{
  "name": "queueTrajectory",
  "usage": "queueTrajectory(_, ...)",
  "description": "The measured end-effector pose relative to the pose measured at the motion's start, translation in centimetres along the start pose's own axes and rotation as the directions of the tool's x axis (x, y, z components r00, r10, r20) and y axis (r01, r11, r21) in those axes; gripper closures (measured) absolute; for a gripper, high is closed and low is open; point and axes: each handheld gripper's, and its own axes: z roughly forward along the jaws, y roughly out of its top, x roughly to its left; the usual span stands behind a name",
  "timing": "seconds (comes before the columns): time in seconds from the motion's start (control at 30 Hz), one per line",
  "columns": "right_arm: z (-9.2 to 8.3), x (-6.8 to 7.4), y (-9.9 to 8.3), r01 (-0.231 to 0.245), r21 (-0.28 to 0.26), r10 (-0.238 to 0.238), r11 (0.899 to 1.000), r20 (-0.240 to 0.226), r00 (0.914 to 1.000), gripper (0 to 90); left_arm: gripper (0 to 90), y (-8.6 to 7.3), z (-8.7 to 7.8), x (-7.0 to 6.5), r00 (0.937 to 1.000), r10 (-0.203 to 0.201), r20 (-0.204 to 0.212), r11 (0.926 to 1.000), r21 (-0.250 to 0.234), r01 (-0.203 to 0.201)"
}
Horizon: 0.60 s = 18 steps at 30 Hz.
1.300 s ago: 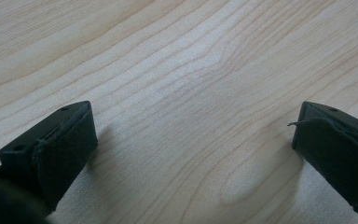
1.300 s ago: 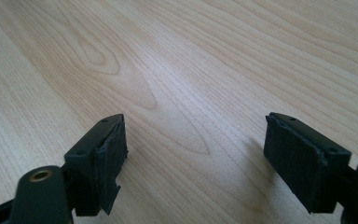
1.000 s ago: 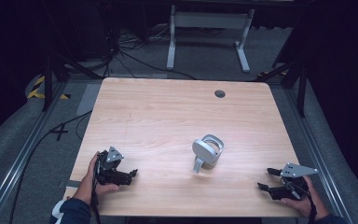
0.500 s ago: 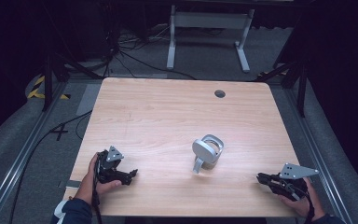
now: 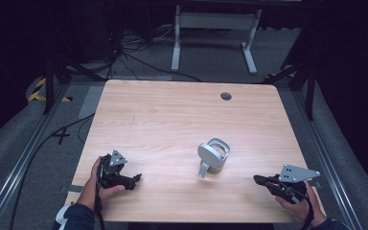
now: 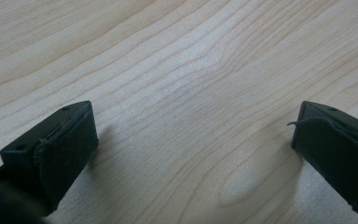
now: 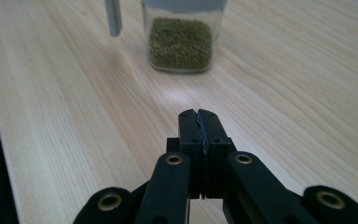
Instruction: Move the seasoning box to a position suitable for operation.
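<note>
Right gripper (image 7: 199,114): black, two-jaw, held in the person's right hand (image 5: 301,207) at the near right corner of the table. Jaws pressed flat together, clenched on nothing, tips pointing toward the jar. Grey three-cornered plate on top, seen from the high view.

Left gripper (image 6: 191,135): black, two-jaw, held in the person's left hand (image 5: 92,188) near the table's near left edge. Jaws spread wide, released, bare wood between the pads; nothing gripped.

Clear glass jar (image 7: 182,42): square-shouldered, filled partway with small green beans or lentils, grey lid with a loop-shaped handle on top. Stands upright right of the table's centre, ahead of the right gripper and apart from it; well apart from the left gripper.

Light wooden table (image 5: 163,120): pale grain, rounded corners, round dark cable hole (image 5: 226,96) near the far edge.

Surroundings: grey floor, dark cables (image 5: 139,52), white metal stand (image 5: 213,33) beyond the table.
</note>
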Motion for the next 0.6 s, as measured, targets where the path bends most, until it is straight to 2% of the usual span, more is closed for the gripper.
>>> queueTrajectory(0.47, 1.3, 1.4, 3.0, 0.06, -0.029, -0.061, 0.998, -0.037, 0.9974, 89.7, 0.5, 0.0, 0.0, 0.0, 1.0, 0.001, 0.0, 1.0, 0.001, -0.001)
queueTrajectory(0.6, 1.9, 2.2, 4.5, 0.075, -0.057, -0.078, 0.996, -0.063, 0.995, 89.7, 0.5, 0.0, 0.0, 0.0, 1.0, 0.004, 0.001, 1.0, 0.001, -0.004)
